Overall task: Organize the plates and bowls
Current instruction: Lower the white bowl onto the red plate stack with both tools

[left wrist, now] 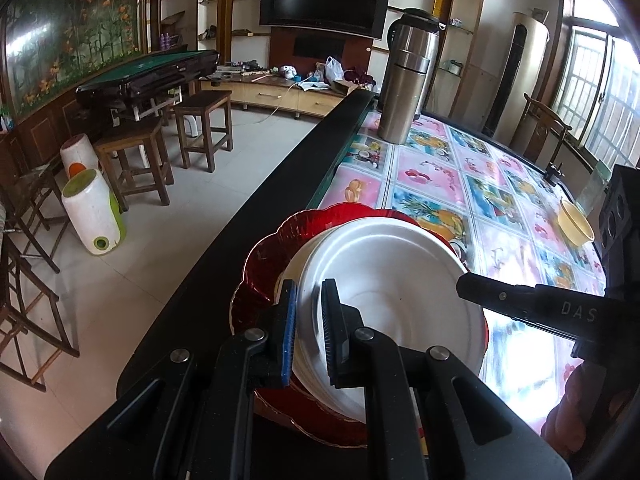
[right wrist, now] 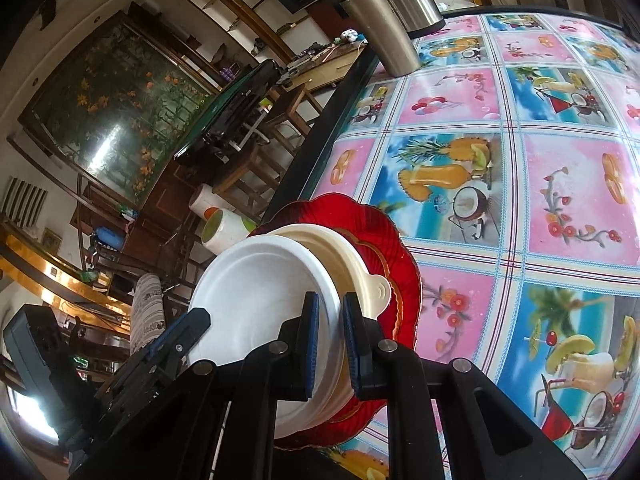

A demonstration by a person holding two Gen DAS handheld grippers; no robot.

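Note:
A white plate lies on top of a cream plate, and both rest on a red scalloped plate at the table's near left edge. My left gripper is shut on the white plate's near rim, one finger above and one below. From the right, my right gripper reaches the same plate. In the right wrist view my right gripper pinches the white plate at its rim, which looks tilted up off the cream plate. The left gripper shows at its far side.
A tall steel thermos stands at the far end of the patterned tablecloth. A small yellow bowl sits at the right. The table's dark edge runs along the left, with wooden stools on the floor beyond.

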